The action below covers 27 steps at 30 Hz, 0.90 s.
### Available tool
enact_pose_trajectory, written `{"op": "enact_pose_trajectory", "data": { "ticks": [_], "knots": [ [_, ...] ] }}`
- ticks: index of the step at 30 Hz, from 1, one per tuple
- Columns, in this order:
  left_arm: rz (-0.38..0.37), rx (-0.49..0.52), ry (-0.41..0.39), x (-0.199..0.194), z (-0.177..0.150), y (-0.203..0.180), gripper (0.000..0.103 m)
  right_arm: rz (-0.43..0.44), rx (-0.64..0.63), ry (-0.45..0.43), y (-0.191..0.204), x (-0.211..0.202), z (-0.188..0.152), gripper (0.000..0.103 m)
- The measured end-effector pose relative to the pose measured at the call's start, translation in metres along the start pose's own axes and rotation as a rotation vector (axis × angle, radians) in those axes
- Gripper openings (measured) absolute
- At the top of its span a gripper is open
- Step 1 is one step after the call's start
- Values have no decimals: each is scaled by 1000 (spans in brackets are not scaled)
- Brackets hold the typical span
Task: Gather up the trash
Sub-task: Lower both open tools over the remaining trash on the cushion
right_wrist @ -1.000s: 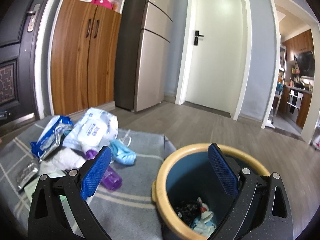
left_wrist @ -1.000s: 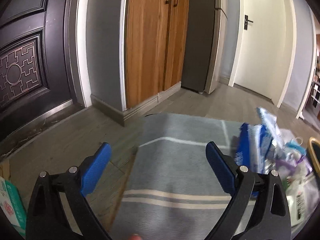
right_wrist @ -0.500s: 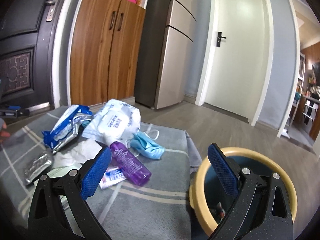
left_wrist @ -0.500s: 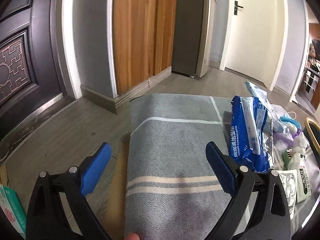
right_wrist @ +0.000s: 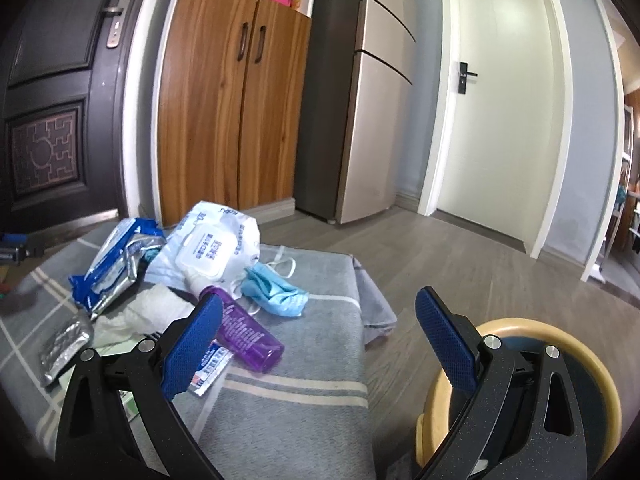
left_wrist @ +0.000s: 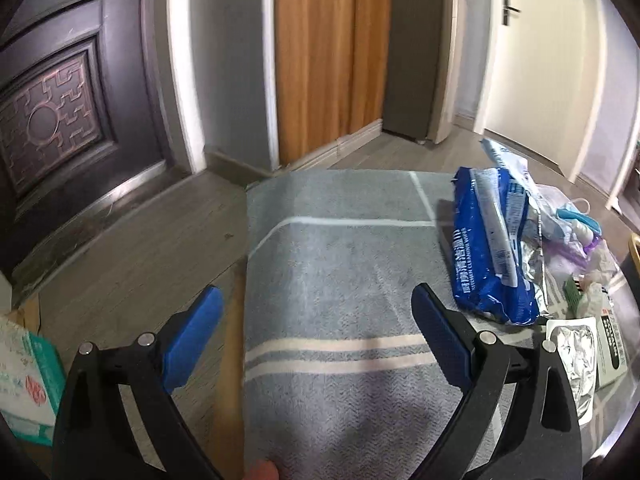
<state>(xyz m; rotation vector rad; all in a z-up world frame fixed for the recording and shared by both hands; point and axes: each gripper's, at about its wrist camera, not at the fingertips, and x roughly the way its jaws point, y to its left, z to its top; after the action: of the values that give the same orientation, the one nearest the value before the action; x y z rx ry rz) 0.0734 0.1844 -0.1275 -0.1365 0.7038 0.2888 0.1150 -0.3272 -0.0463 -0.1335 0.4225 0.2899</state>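
Trash lies on a grey striped mat (left_wrist: 340,264): a blue wipes pack (left_wrist: 486,248), a white wipes pack (right_wrist: 208,250), a blue face mask (right_wrist: 276,292), a purple bottle (right_wrist: 248,334), a foil wrapper (right_wrist: 64,344), crumpled tissue (right_wrist: 144,312) and a small tube (right_wrist: 210,368). A bin with a yellow rim (right_wrist: 532,326) stands on the floor right of the mat. My left gripper (left_wrist: 316,332) is open and empty over the mat's left part. My right gripper (right_wrist: 318,340) is open and empty between bottle and bin.
A dark entry door (left_wrist: 60,120), a wooden cabinet (right_wrist: 228,112), a fridge (right_wrist: 360,100) and a white door (right_wrist: 500,112) line the far walls. A green and white box (left_wrist: 24,372) sits on the floor at the left.
My left gripper has swung right and nearer the blue wipes pack. My right gripper has moved left, off the bin and toward the trash pile.
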Motion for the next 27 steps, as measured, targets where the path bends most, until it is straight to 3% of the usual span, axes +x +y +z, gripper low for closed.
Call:
{"op": "enact_pose_trajectory", "data": {
  "ticks": [4, 7, 11, 20, 23, 27],
  "knots": [
    [66, -94, -29, -10, 7, 5, 94, -26, -30, 6, -1, -1, 3, 96],
    [99, -109, -89, -25, 28, 2, 94, -45, -86, -19, 7, -15, 21, 96],
    [58, -82, -142, -46, 47, -14, 97, -61, -90, -62, 23, -39, 55, 96],
    [-28, 5, -108, -67, 48, -69, 97, -47, -62, -87, 42, -86, 71, 96],
    [-29, 45, -83, -69, 43, -83, 97, -49, -50, -72, 41, -86, 75, 97],
    [-20, 25, -38, -68, 39, -86, 97, -29, 12, -14, 37, -74, 80, 97]
  ]
}}
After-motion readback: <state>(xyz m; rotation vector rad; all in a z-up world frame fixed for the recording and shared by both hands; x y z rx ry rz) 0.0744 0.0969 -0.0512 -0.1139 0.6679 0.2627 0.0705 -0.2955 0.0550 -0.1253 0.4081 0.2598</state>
